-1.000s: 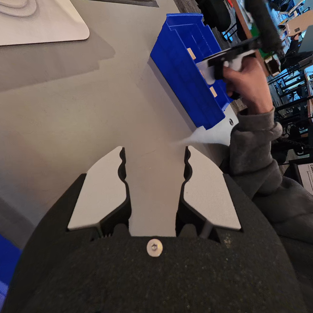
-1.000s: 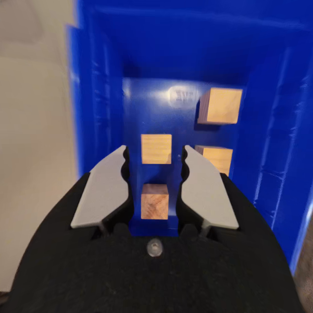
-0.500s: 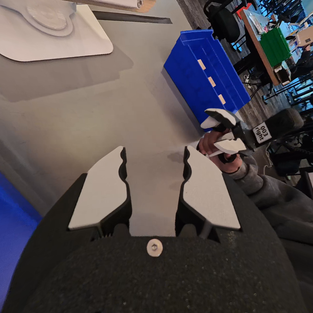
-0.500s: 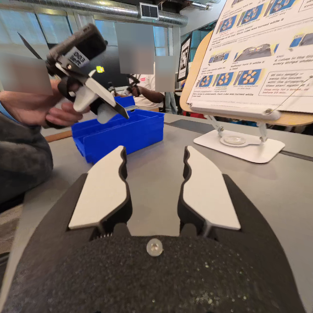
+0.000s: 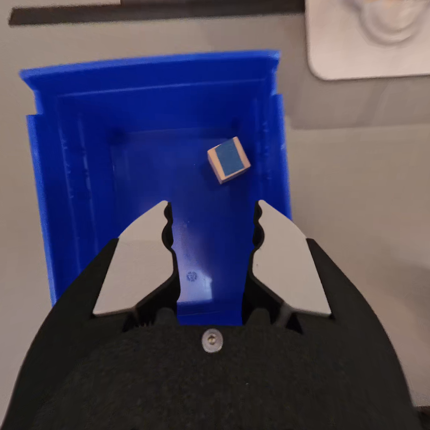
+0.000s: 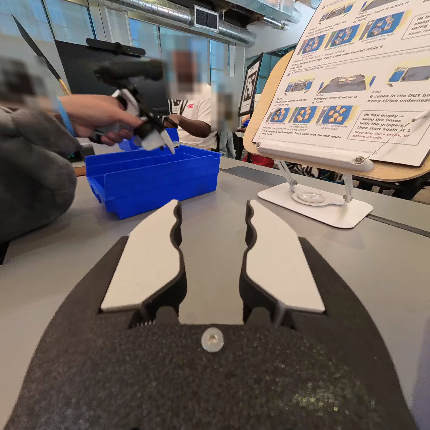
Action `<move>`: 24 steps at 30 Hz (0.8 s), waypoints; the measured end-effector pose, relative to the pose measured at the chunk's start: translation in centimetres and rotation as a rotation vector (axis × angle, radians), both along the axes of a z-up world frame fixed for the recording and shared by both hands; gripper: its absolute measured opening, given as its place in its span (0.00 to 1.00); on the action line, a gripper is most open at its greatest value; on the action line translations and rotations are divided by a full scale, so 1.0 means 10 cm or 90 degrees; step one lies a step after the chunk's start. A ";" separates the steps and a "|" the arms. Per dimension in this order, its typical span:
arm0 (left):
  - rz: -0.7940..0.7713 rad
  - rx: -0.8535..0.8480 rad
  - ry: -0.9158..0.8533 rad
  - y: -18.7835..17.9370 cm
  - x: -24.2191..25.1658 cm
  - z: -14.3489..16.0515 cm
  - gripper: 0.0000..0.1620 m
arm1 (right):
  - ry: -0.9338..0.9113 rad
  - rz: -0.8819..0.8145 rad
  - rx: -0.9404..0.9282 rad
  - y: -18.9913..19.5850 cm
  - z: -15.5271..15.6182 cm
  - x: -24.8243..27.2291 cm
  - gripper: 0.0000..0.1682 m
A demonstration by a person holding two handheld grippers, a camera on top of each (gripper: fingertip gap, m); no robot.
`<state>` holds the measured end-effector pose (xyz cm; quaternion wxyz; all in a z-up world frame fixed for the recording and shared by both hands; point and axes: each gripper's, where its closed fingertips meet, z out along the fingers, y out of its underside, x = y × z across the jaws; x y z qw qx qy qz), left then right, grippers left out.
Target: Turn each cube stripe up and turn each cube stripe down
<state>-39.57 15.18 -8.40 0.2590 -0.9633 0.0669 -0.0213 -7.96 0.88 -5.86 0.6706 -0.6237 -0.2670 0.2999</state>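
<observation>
- Left wrist view: I have the left gripper (image 5: 212, 204) hanging above the blue bin (image 5: 149, 67), looking almost straight down into it. Its jaws stand wide apart with nothing between them and nothing touching either finger; only bare bin floor shows in the gap.
- One wooden cube (image 5: 228, 159) lies on the bin floor toward the far right corner, skewed to the walls, apart from them and beyond my fingertips. Its blue stripe faces up. I see no other cube in this bin.
- I judge this is the reach for a pick. Next I need to shift forward and right, twist the wrist to square the jaws with the skewed cube, descend and close on two plain side faces, minding the nearby right wall.
- Right wrist view: the right gripper (image 6: 212, 204) sits low over the grey table (image 6: 349, 290), jaws likewise wide and empty, touching nothing I can make out.
- Farther off, the left gripper (image 6: 166, 143) is held by a hand (image 6: 97, 116) over the blue bin (image 6: 162, 183); the cube is hidden by the bin wall here.
- A white stand (image 6: 325, 209) with an instruction sheet sits to the right. I judge this gripper is waiting to receive the cube for the turn.
</observation>
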 end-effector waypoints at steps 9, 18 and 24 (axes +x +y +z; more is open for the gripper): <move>-0.374 -0.110 0.179 0.40 -0.03 -0.61 0.42 | 0.033 0.015 -0.032 0.02 -0.02 0.03 0.31; -0.660 -0.105 0.155 0.46 0.35 -0.68 0.39 | 0.022 0.031 -0.053 0.05 -0.08 -0.05 0.30; -0.706 -0.183 0.193 0.44 0.23 -0.94 0.28 | 0.003 0.035 -0.057 0.05 -0.13 -0.09 0.30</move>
